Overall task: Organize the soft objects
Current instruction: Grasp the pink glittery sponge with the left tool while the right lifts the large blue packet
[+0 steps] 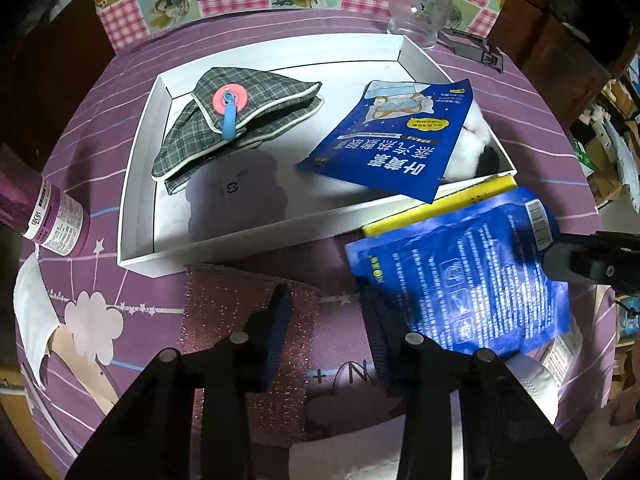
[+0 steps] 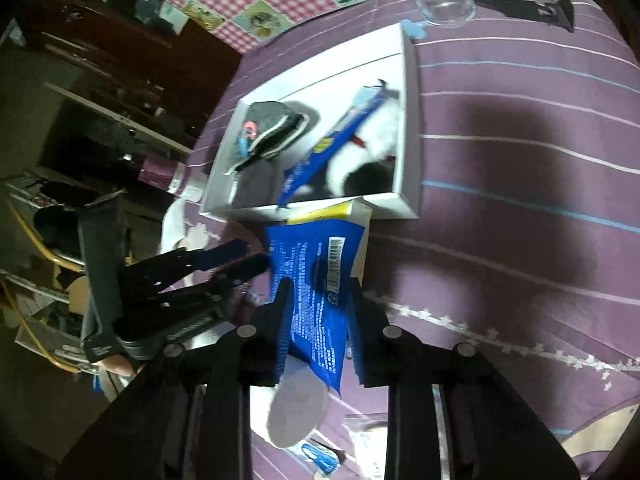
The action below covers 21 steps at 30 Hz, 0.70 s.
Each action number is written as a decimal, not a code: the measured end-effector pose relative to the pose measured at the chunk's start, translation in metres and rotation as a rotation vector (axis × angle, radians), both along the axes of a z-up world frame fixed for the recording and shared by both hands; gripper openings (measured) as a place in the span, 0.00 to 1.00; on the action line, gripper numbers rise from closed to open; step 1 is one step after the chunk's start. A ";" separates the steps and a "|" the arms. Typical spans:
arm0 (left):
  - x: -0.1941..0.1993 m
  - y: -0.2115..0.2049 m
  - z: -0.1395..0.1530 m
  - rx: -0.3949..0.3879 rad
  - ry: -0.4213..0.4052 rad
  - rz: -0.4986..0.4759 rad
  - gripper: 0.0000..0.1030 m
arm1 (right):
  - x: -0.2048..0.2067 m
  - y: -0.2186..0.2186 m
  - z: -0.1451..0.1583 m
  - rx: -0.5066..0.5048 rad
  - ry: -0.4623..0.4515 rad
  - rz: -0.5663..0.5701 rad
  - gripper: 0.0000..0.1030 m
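Closely, right tongs straddling blue packet, beside white tray edge.

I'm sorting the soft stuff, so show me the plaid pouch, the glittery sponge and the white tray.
plaid pouch [image 1: 264,100], left wrist view, on its top flap.
glittery sponge [image 1: 228,300], left wrist view, on its upper face.
white tray [image 1: 138,184], left wrist view, on its left wall.

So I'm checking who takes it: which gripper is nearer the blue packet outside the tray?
Right. The right gripper straddles the blue packet; the left gripper is beside it, over the sponge.
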<state>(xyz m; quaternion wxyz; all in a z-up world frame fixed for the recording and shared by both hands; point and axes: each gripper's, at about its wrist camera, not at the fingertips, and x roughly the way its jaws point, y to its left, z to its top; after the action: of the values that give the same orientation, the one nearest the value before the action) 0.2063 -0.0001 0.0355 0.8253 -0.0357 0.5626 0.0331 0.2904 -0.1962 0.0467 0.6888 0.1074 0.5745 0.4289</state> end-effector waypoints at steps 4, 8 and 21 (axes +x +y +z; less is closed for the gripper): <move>0.000 0.003 0.001 0.004 -0.003 0.020 0.25 | -0.004 0.013 -0.004 -0.026 0.001 0.029 0.27; 0.001 0.008 0.001 -0.012 -0.006 0.039 0.22 | -0.002 0.020 -0.008 -0.048 0.010 0.014 0.21; -0.011 0.014 0.026 -0.073 -0.049 0.049 0.22 | 0.003 -0.002 0.013 0.066 -0.006 -0.109 0.01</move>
<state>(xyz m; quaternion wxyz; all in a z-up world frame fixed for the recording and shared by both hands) 0.1948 0.0143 0.0611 0.8359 -0.0802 0.5421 0.0317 0.2939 -0.1985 0.0601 0.7090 0.1597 0.5512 0.4099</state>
